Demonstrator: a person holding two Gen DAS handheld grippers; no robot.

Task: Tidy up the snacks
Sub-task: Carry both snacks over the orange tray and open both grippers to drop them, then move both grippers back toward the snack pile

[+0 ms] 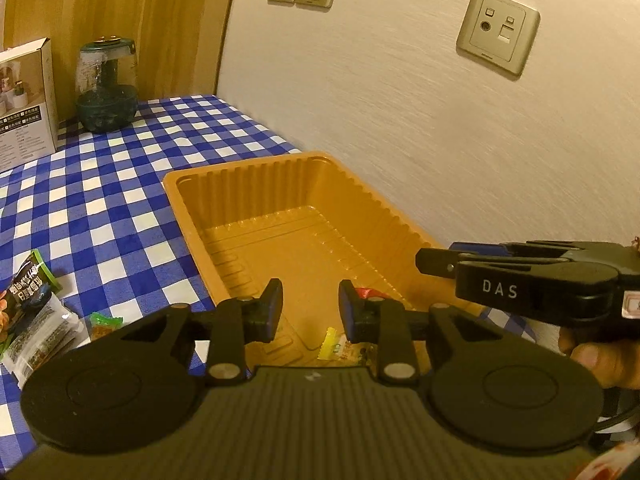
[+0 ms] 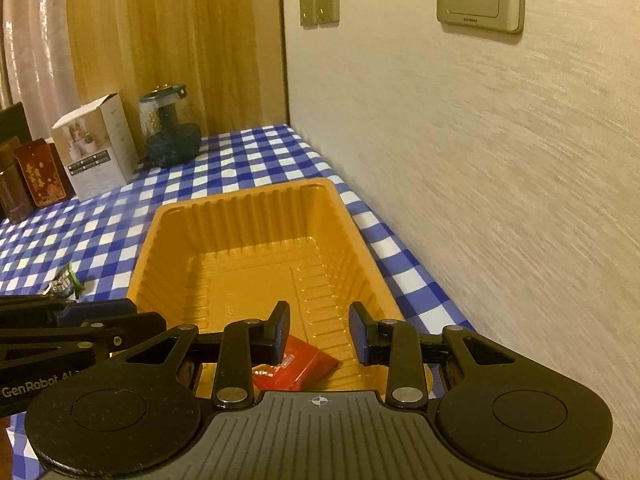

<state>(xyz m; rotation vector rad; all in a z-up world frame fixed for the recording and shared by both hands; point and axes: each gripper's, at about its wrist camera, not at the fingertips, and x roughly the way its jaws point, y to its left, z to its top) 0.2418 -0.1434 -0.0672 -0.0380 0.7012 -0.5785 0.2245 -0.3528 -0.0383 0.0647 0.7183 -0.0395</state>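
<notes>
Orange plastic tray (image 1: pixel 256 196) sits on the checked cloth (image 1: pixel 120 168) hard against the wall (image 1: pixel 440 120), ribbed sides, long axis running away from us. We have both grippers over its near end. Left gripper (image 1: pixel 310 300) has its jaws apart with nothing between them; through the gap we see bare tray floor. Right gripper (image 2: pixel 319 326) is likewise spread and holds nothing. In the left view the right gripper comes in from the right edge, above the tray's near right corner, with a hand (image 1: pixel 600 356) behind it. Inside the tray at the near end: a red packet (image 2: pixel 304 368) lying flat just below the right gripper's left finger, and a yellow packet (image 1: pixel 340 346) beside it, partly hidden by the left gripper body. We can't tell whether the two packets touch. Remaining snacks are outside the tray on the cloth to its left: a dark green bag (image 1: pixel 30 284), a clear-wrapped pack (image 1: pixel 36 336) next to it, and a small green-and-orange packet (image 1: pixel 105 324) near the tray's left rim. Far end of the table holds a white box (image 2: pixel 98 148), a glass jar (image 2: pixel 170 128) and a red box (image 2: pixel 40 176), well apart from the tray.
</notes>
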